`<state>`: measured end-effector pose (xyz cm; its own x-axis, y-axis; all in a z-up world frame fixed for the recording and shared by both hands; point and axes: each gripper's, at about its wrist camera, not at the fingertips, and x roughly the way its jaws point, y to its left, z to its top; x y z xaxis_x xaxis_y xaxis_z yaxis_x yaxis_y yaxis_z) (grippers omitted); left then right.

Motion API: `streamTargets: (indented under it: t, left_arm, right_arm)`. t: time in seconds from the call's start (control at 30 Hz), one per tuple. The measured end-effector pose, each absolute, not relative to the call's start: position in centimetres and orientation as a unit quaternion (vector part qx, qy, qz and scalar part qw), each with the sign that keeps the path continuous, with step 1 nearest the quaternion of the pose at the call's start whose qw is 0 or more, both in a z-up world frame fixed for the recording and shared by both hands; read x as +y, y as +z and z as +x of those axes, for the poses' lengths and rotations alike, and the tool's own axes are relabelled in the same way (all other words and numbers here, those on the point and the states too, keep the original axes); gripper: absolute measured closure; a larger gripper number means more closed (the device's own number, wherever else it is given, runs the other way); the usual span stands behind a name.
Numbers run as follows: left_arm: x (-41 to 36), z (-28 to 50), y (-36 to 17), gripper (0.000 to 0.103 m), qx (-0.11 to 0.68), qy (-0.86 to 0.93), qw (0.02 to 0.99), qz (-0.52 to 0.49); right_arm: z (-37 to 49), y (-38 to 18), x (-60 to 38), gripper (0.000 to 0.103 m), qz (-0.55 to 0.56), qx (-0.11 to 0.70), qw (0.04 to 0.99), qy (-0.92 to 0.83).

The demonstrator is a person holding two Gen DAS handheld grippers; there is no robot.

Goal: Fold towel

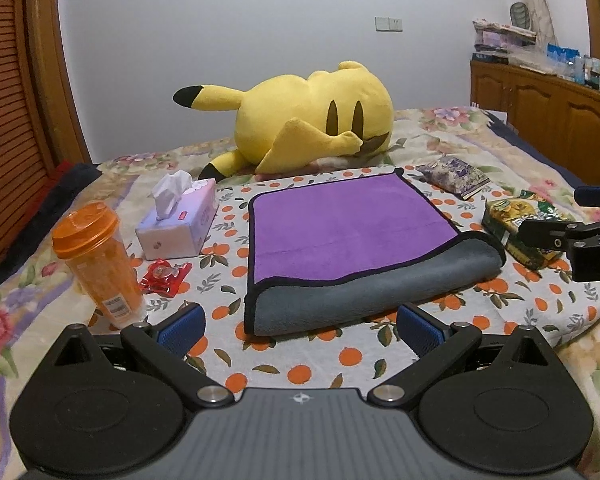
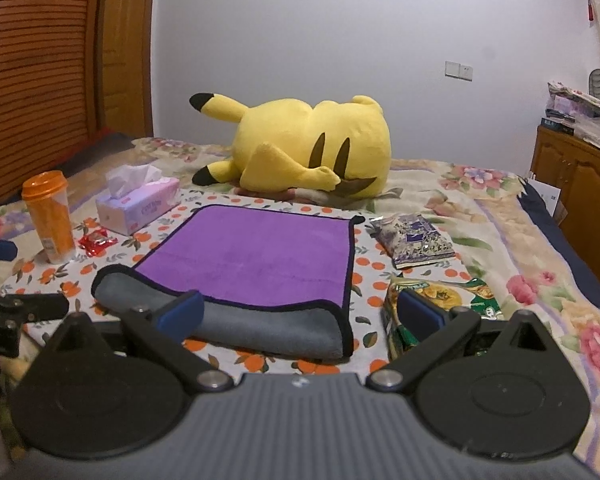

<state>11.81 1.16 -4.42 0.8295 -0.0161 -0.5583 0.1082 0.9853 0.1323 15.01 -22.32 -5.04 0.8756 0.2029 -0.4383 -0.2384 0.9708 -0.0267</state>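
A purple towel (image 1: 340, 228) with a black border and grey underside lies on an orange-print cloth (image 1: 300, 364) on the bed. Its near edge is folded over, so a grey strip (image 1: 364, 296) shows along the front. The towel also shows in the right wrist view (image 2: 256, 256). My left gripper (image 1: 300, 326) is open and empty, just short of the towel's near edge. My right gripper (image 2: 300, 314) is open and empty, above the folded grey strip near its right corner. The right gripper also shows at the right edge of the left wrist view (image 1: 580, 216).
An orange tumbler (image 1: 96, 264), a tissue box (image 1: 180, 220) and a red wrapper (image 1: 166, 278) lie left of the towel. A purple packet (image 1: 454, 176) and a green packet (image 1: 520, 228) lie to its right. A yellow plush (image 1: 300, 128) lies behind it. A wooden cabinet (image 1: 548, 108) stands at the right.
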Motion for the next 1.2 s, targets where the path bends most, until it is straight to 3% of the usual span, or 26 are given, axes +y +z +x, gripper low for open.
streamTargets:
  t: [0.3, 0.43, 0.83, 1.03, 1.2]
  left_arm:
    - [2.0, 13.9, -5.1, 0.000, 0.298, -0.033, 0.951, 0.081]
    - [2.2, 14.7, -5.5, 0.000, 0.302, -0.033, 0.949, 0.086]
    - [3.7, 17.3, -6.6, 0.002, 0.319, -0.036, 0.944, 0.074]
    - [4.6, 18.6, -6.9, 0.008, 0.328, -0.033, 0.941, 0.068]
    - [4.8, 19.4, -7.3, 0.027, 0.335, -0.036, 0.938, 0.079]
  right_arm:
    - [16.6, -5.5, -21.9, 0.001, -0.043, 0.235, 0.963, 0.125]
    - [17.5, -5.8, -21.8, 0.009, -0.044, 0.244, 0.960, 0.129]
    - [19.8, -6.9, -22.1, 0.011, -0.037, 0.262, 0.956, 0.128]
    - [20.8, -7.5, -22.2, 0.012, -0.038, 0.272, 0.953, 0.131]
    - [21.6, -8.0, -22.3, 0.013, -0.039, 0.283, 0.949, 0.133]
